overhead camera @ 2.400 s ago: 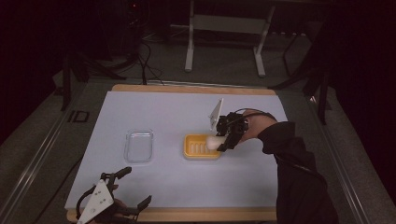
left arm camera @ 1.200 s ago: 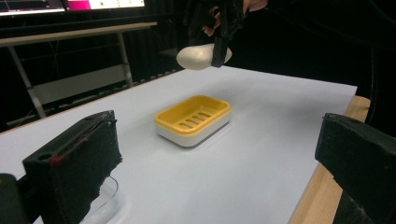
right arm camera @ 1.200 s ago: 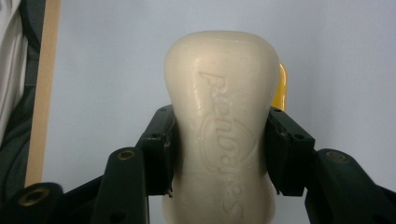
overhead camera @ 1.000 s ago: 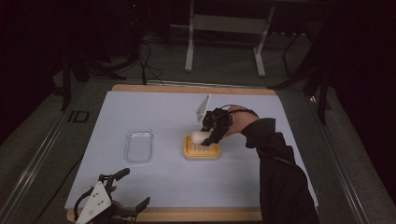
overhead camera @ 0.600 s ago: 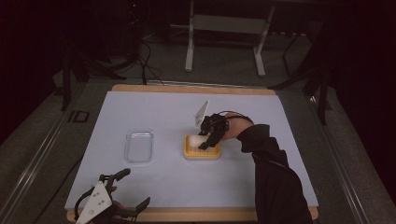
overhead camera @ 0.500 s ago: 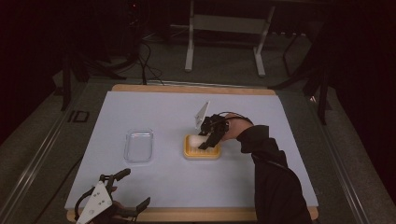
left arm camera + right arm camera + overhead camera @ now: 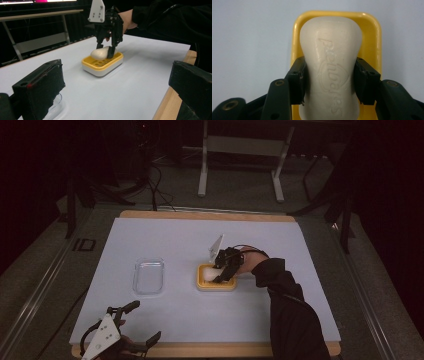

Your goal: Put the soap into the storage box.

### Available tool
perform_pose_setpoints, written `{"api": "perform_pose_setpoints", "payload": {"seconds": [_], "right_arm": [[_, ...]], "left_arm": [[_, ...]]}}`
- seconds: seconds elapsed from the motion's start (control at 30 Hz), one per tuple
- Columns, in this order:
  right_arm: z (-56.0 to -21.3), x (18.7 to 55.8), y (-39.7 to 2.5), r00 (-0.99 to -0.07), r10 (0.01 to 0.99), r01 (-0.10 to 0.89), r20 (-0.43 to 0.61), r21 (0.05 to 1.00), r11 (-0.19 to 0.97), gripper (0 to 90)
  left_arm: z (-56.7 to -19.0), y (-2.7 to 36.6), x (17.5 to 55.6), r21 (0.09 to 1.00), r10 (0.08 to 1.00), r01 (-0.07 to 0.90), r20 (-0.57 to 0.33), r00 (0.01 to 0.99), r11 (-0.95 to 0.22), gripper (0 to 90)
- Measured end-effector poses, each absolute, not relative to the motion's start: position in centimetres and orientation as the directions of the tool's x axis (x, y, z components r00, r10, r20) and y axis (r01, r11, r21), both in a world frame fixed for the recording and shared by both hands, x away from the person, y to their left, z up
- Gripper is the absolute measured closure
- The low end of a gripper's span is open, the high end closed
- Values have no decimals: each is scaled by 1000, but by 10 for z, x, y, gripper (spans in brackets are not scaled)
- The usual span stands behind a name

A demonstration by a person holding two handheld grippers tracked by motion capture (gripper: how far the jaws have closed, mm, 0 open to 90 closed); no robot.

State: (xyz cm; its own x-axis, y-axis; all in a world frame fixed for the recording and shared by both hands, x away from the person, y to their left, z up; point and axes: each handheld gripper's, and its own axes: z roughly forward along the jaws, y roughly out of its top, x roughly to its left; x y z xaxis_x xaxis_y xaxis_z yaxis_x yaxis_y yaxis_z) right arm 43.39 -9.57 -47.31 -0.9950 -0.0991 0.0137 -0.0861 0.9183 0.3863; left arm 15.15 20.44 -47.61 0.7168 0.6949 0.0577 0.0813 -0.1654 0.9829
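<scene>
A white bar of soap [image 7: 330, 62] lies on a yellow soap dish [image 7: 372, 32] near the middle of the table. My right gripper [image 7: 329, 75] is shut on the soap, with one jaw on each long side. In the high view, the right gripper [image 7: 220, 274] leans over the dish [image 7: 216, 285] from the right, and the soap [image 7: 207, 275] shows at its left end. The left gripper view shows the soap [image 7: 100, 53] resting on the dish [image 7: 102, 67]. My left gripper [image 7: 145, 322] stands open at the table's front left corner, holding nothing.
A clear plastic tray [image 7: 148, 276] lies to the left of the dish, on the pale blue table cover [image 7: 175, 240]. The wooden table edge [image 7: 210, 349] runs along the front. Dark floor, cables and a metal stand lie beyond the far edge.
My right gripper has carried the soap a little to the left and lowered it onto the yellow dish. My left gripper has stayed in place.
</scene>
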Motion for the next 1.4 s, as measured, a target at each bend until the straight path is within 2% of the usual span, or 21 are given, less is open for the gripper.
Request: {"api": "perform_pose_setpoints", "payload": {"seconds": [0.47, 0.53, 0.7, 0.87, 1.13, 1.4], "right_arm": [[-489, 437, -88, -998, -70, -64, 5, 354, 933, 493], [-492, 437, -86, -998, -70, -65, 3, 328, 943, 492], [-492, 437, -85, -997, -74, -60, 31, 333, 941, 479], [-485, 435, -85, -997, -63, -46, 37, 351, 935, 393], [-469, 433, -88, -996, -84, -73, 15, 365, 928, 411], [-453, 428, -96, -997, -72, -60, 16, 381, 922, 416]], "left_arm": [[-476, 204, 152, 982, 692, 84, 58, 720, -169, 1], [-476, 204, 152, 982, 691, 84, 58, 720, -170, 1], [-477, 204, 152, 982, 691, 85, 59, 720, -171, 1], [-477, 204, 152, 982, 692, 85, 58, 720, -171, 1], [-477, 204, 152, 982, 692, 85, 58, 720, -171, 1], [-477, 203, 152, 982, 692, 84, 59, 719, -171, 1]]}}
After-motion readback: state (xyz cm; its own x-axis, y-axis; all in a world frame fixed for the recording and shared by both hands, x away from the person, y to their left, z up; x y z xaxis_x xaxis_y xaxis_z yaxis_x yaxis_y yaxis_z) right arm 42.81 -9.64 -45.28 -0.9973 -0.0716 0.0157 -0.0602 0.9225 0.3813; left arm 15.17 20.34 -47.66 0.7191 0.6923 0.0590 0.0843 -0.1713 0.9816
